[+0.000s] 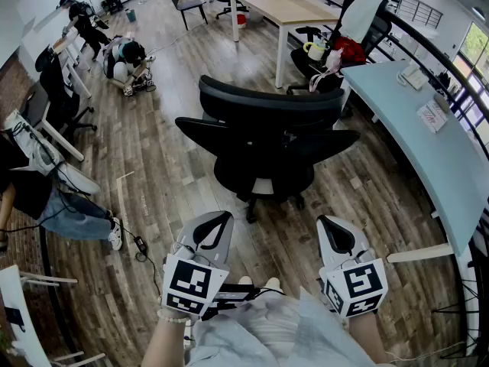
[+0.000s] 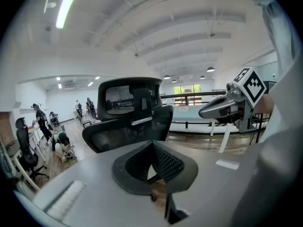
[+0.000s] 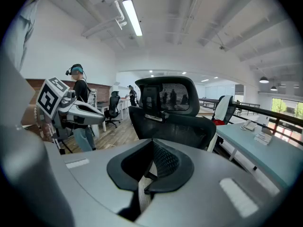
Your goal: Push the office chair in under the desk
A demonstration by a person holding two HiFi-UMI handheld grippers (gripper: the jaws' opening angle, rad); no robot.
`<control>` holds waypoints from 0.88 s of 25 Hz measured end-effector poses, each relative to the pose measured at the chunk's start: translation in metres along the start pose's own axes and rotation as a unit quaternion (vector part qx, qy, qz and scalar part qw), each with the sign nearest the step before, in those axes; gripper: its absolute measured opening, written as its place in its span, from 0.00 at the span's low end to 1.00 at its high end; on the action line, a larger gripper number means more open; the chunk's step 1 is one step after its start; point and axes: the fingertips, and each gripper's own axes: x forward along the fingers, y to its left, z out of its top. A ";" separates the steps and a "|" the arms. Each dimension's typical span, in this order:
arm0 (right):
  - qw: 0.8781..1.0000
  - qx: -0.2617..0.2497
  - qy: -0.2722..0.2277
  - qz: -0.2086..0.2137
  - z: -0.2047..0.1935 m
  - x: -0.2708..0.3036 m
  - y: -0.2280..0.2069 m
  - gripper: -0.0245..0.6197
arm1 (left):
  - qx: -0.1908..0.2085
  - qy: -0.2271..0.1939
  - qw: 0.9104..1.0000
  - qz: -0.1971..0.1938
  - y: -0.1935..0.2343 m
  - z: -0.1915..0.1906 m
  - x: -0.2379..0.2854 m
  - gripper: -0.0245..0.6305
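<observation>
In the head view, the black office chair (image 1: pixel 267 132) stands on the wood floor (image 1: pixel 153 167) at the middle of the frame, its backrest turned toward the person and its wheeled base just below. It is outside the pale curved desk (image 1: pixel 432 155), which runs along the 3 o'clock side, and a strip of floor shows between the two. The left gripper (image 1: pixel 218 224) sits at 7 o'clock and the right gripper (image 1: pixel 334 232) at 5 o'clock, both pointing up the frame toward the chair's back and both short of it, touching nothing. A wooden table (image 1: pixel 294 6) lies at 12 o'clock, and people (image 1: pixel 126 56) are on the floor at 10 o'clock. In the left gripper view, that gripper's jaws are pressed together with nothing between them. The chair's headrest and mesh back rise at 12 o'clock beyond them, and the right gripper shows at 2 o'clock. In the right gripper view, its jaws also meet, empty. The chair's back fills 12 o'clock, the desk stretches off at 3 o'clock, and the left gripper appears at 9 o'clock.
</observation>
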 end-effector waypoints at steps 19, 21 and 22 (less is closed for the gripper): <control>0.999 0.004 -0.004 0.035 -0.019 -0.022 -0.017 0.05 | -0.012 0.006 0.999 0.032 -0.040 0.000 -0.007 0.04; 0.999 0.000 0.000 0.038 -0.022 -0.020 -0.017 0.05 | -0.012 0.008 0.999 0.033 -0.042 -0.001 -0.005 0.04; 0.999 -0.002 0.001 0.039 -0.023 -0.019 -0.017 0.05 | -0.011 0.009 0.999 0.033 -0.042 -0.002 -0.003 0.04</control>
